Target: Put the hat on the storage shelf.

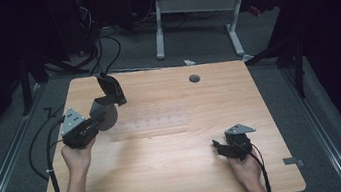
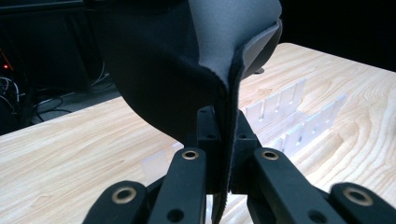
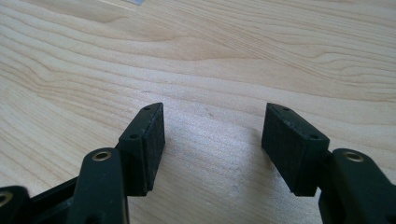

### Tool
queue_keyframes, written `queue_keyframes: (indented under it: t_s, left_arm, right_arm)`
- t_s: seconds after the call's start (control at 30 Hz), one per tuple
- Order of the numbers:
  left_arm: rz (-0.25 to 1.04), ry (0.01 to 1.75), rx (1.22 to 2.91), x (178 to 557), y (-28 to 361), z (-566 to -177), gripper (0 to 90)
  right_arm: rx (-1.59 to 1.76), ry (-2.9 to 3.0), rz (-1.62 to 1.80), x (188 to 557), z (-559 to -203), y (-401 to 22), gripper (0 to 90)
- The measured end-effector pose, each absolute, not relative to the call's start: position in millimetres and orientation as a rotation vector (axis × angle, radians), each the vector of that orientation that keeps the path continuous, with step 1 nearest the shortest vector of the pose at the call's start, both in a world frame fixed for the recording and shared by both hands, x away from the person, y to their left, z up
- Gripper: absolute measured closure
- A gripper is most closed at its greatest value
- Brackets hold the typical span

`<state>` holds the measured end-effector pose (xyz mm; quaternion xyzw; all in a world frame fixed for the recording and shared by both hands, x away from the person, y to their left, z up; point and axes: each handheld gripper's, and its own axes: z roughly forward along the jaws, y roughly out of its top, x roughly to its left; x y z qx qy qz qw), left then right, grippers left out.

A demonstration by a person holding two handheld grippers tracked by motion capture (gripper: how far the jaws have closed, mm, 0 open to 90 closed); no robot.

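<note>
A floppy foam pad, grey on one face and black on the other (image 1: 107, 105), hangs curled above the left side of the wooden table (image 1: 170, 177). My left gripper (image 1: 96, 118) is shut on its lower edge. In the left gripper view the pad (image 2: 177, 60) rises from between the closed jaws of the left gripper (image 2: 224, 135) and hides much of the scene. A clear slotted plastic rack (image 1: 154, 121) lies flat at the table's middle, just right of the pad; the rack (image 2: 294, 116) is beyond the jaws. My right gripper (image 1: 217, 146) rests low at the front right, open and empty over bare wood (image 3: 212, 135).
A round cable hole (image 1: 194, 78) sits near the table's far edge. Black cables (image 1: 38, 140) trail off the left side to the floor. A white-legged desk (image 1: 196, 6) stands behind the table. Dark curtains surround the area.
</note>
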<state>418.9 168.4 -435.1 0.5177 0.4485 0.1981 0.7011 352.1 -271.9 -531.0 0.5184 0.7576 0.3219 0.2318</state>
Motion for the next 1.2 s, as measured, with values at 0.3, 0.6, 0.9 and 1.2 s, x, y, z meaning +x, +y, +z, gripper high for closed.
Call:
queue_keyframes:
  t_s: [0.3,0.6,0.9,1.2]
  left_arm:
    - [0.460,1.008,1.159,425,168,-440,86.9]
    - [0.470,1.006,1.164,427,166,-442,86.9]
    - [0.471,1.020,1.149,427,171,-445,86.9]
    - [0.465,1.018,1.153,429,167,-449,86.9]
  right_arm:
    - [1.425,2.082,0.885,352,-531,-272,39.5]
    - [1.425,2.082,0.885,352,-531,-272,39.5]
    - [1.425,2.082,0.885,352,-531,-272,39.5]
    - [1.425,2.082,0.885,352,-531,-272,39.5]
